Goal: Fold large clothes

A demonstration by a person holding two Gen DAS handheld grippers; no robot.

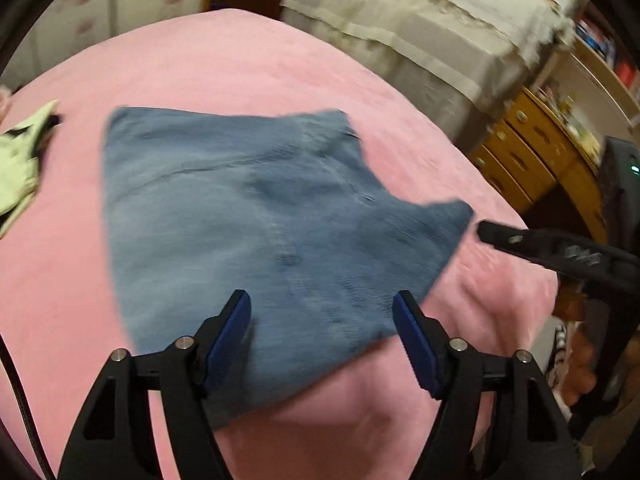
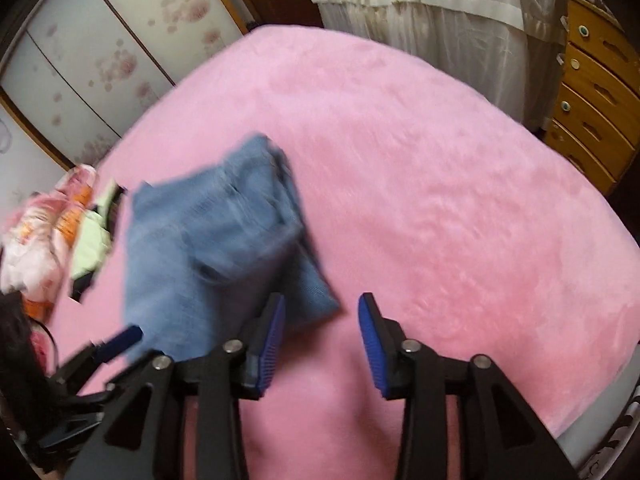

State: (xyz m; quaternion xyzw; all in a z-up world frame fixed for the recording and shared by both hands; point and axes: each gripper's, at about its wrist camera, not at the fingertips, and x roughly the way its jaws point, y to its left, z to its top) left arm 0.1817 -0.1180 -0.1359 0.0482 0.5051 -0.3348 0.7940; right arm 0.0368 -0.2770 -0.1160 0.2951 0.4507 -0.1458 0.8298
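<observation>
The bed (image 2: 440, 184), covered in a pink plush blanket, carries everything here. On it lies the folded blue jeans (image 1: 260, 216), a flat, roughly square bundle near the front edge, with a loose flap sticking out toward the right. Off to the left sit a light green garment (image 1: 20, 160) and a flowered quilt (image 2: 36, 232). The left gripper (image 1: 322, 316) hovers just above the near edge of the jeans, jaws wide apart and holding nothing. The right gripper (image 2: 322, 320) is also spread open and empty, just beside the flap. A tidy finish probably means pinching that flap at its corner, laying it over the bundle, and pressing the edges square.
</observation>
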